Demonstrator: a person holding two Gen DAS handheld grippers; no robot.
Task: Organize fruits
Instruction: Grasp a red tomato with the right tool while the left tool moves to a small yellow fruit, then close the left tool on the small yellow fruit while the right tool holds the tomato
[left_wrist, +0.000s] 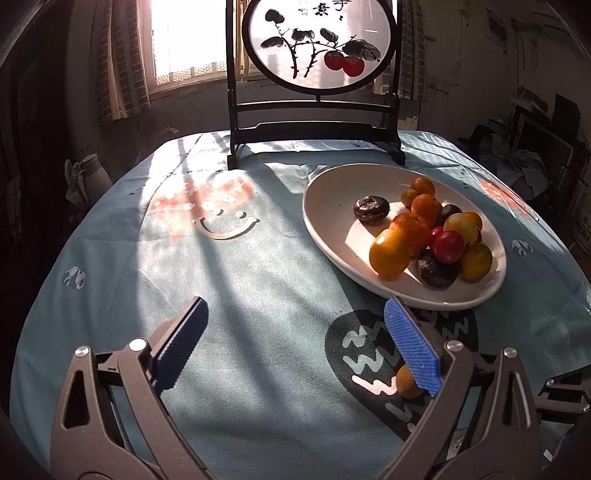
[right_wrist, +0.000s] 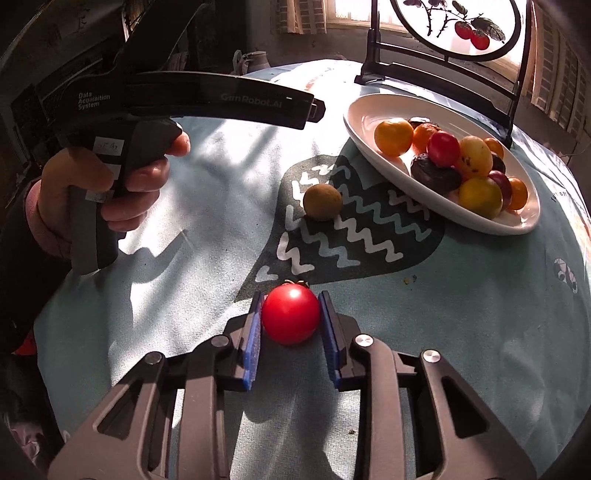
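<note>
Here the right hand-held gripper (right_wrist: 290, 320) pinches the red tomato (right_wrist: 290, 315) near the plate (right_wrist: 480, 221).

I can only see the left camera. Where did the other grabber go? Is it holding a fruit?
Observer: Yes. In the right wrist view the right gripper has its blue pads on both sides of a red tomato.

Operator: Is there any fruit not on the plate?

Observer: One more. A brownish round fruit sits on the tablecloth's dark zigzag print, apart from the white plate. Your view only shows a sliver of it behind a finger.

Operator: Can you see my grabber from there?

Observer: Yes, the left hand grips its handle above the table, on the left of that view.
</note>
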